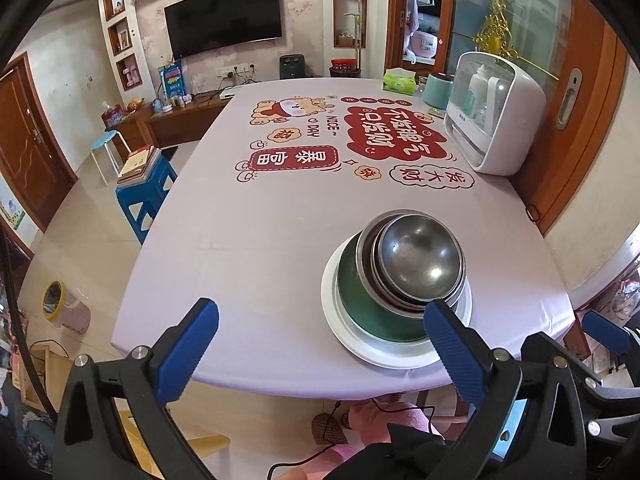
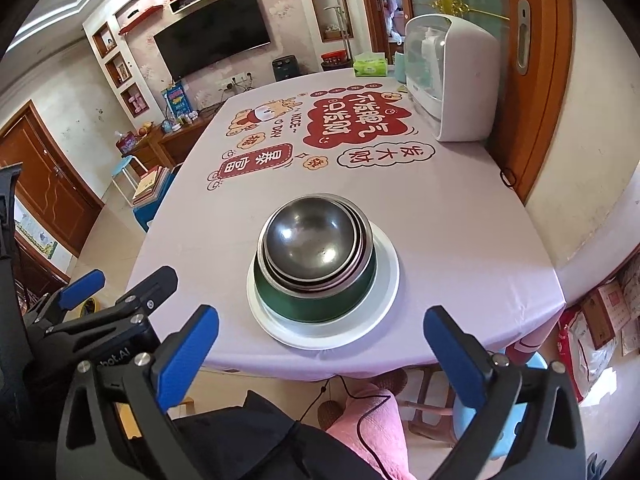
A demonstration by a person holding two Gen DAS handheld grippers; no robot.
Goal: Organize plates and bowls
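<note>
**Stack nested on the plate; both tools held back at the near edge**

The left hand-held gripper (image 1: 321,343) is held off the near edge of the lilac-clothed bench (image 1: 256,240) with its blue-padded jaws spread wide and nothing between them. To its right, near that edge, a round white plate (image 1: 362,344) lies flat, and on it stands a green-walled bowl (image 1: 360,312) with smaller stainless steel bowls (image 1: 416,260) nested inside; the innermost sits slightly off centre, and their exact number cannot be told. Further right, the right hand-held gripper (image 2: 321,343) is likewise wide open and empty, level with the bench edge and apart from the stack.

The stacking appears largely done. If the stack is to be shifted, it would best be taken by the plate rim from both sides at once, kept level, since the steel bowls sit loosely and could slide. A white-domed countertop appliance (image 1: 500,116) stands well apart at the far right, so the route inward is unobstructed
</note>
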